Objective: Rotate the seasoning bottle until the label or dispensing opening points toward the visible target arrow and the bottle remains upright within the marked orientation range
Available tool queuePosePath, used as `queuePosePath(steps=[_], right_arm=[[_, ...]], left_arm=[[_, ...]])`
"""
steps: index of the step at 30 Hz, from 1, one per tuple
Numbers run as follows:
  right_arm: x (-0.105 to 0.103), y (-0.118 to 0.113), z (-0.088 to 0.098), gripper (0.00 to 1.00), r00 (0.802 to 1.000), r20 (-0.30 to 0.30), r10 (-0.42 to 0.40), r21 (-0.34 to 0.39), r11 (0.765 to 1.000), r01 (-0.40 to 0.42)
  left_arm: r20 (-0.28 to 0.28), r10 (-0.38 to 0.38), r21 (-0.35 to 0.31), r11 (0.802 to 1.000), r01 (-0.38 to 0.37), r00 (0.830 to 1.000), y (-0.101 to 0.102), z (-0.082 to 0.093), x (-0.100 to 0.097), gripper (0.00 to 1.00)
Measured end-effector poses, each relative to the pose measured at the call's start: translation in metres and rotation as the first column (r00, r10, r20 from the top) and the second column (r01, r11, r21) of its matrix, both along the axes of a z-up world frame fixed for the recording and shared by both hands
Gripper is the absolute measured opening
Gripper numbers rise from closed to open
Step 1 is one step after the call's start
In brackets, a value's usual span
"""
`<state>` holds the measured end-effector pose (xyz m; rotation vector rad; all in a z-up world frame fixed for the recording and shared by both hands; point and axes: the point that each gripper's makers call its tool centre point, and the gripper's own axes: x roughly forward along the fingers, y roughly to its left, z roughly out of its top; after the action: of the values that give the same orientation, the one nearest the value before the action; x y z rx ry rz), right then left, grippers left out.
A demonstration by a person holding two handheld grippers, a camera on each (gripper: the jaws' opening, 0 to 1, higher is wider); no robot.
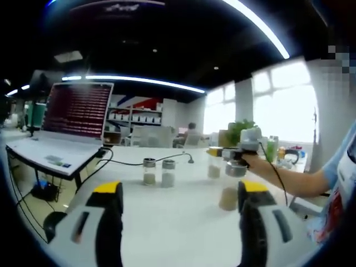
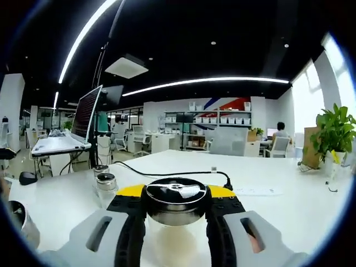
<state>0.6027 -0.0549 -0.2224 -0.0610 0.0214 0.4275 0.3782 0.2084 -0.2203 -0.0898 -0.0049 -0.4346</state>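
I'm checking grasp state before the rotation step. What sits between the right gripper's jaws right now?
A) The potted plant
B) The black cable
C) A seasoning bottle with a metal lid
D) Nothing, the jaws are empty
C: in the right gripper view the seasoning bottle, metal lid up, sits clamped between the yellow-tipped jaws of the right gripper, upright on the white table.

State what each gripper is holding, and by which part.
The right gripper clamps a seasoning bottle at its neck, just under the metal lid. The left gripper is open and holds nothing.
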Motion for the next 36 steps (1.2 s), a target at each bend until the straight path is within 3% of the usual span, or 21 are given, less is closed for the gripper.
queuePosePath(steps=[5, 17, 36], right_arm=[[-0.023, -0.007, 0.011, 0.4, 1.0, -0.003, 0.026, 0.032, 0.999, -0.026], [-0.076, -0.016, 0.029, 0.4, 0.997, 0.045, 0.058, -0.012, 0.998, -0.057], [-0.146, -0.011, 0.013, 0.4, 0.99, 0.032, 0.139, 0.027, 0.99, -0.14]], left_arm=[[-0.003, 0.002, 0.004, 1.0, -0.002, 1.0, 0.0, -0.001, 0.0, 0.9], [-0.006, -0.01, 0.015, 1.0, 0.01, 1.0, -0.004, -0.002, 0.0, 0.9], [-0.008, -0.015, 0.021, 1.0, 0.015, 1.0, -0.006, -0.003, -0.001, 0.9]])
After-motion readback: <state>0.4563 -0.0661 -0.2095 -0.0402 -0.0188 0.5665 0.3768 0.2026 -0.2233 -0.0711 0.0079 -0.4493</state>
